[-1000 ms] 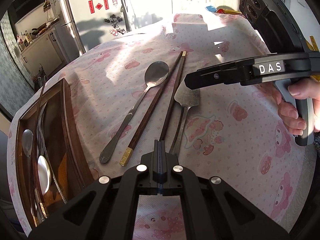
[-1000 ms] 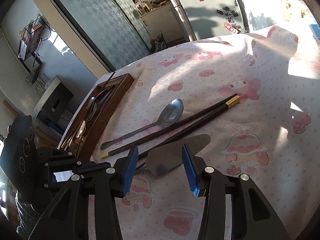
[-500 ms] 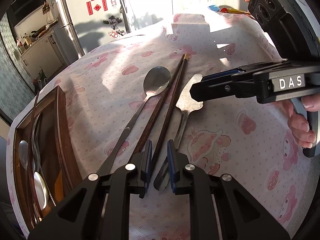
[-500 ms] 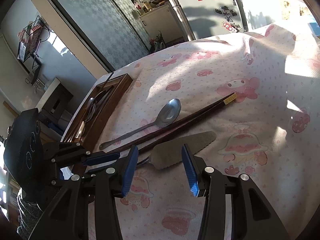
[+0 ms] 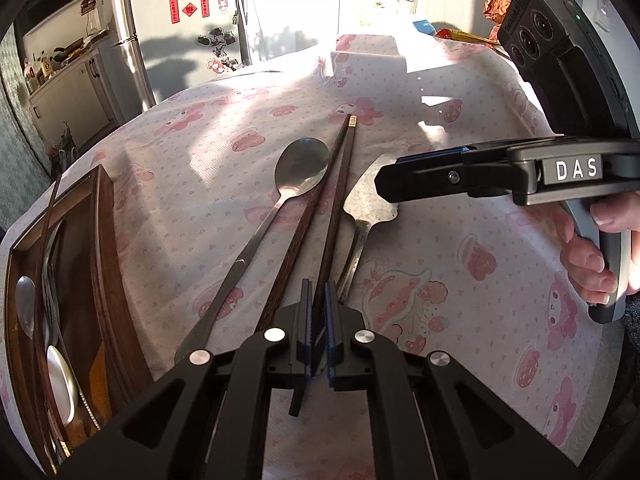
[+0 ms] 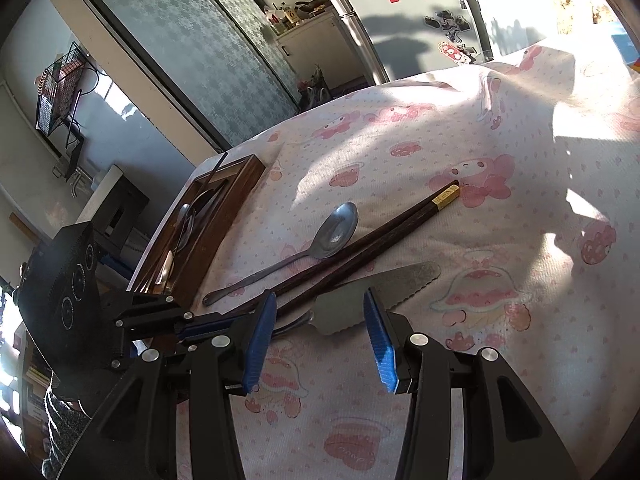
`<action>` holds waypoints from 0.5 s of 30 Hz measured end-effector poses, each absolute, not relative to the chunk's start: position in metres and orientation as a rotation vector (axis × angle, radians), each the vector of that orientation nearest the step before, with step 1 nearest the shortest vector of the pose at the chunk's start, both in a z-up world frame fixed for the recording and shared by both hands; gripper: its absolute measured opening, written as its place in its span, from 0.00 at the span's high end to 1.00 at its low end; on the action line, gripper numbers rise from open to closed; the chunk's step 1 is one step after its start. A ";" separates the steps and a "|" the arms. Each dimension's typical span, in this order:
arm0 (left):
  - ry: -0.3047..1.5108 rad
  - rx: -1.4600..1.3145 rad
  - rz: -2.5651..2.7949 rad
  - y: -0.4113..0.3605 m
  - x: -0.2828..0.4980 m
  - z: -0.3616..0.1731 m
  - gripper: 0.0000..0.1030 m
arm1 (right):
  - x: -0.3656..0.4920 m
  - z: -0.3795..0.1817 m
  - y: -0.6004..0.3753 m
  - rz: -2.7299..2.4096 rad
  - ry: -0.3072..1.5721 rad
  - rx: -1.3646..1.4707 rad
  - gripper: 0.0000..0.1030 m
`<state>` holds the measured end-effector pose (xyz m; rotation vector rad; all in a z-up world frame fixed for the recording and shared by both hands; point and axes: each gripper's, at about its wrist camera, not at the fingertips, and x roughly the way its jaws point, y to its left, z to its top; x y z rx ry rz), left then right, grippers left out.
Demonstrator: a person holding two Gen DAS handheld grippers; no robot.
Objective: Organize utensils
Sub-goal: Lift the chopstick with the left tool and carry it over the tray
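The left gripper has just been clamped on one chopstick lying on the tablecloth; right gripper released. Slippage is judged possible, the hold being near its end.

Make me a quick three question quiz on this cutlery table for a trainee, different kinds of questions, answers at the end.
1. True or false: the left gripper is shut on a chopstick.
2. What lies under the open right gripper? A) spoon B) cake server C) fork
3. Fill in: sorted cutlery sits in the wooden ___.

Key: 1 true; 2 B; 3 tray.
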<state>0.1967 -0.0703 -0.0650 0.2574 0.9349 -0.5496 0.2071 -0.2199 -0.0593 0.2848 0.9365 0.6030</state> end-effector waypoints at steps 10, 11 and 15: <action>0.867 0.204 -0.577 -0.074 0.182 -0.038 0.95 | 0.220 -0.068 -0.221 0.642 0.971 0.441 0.55; 0.859 0.198 -0.576 -0.075 0.180 -0.035 0.95 | 0.221 -0.070 -0.220 0.643 0.975 0.451 0.55; 0.848 0.183 -0.612 -0.081 0.171 -0.029 0.95 | 0.222 -0.073 -0.218 0.637 0.965 0.457 0.55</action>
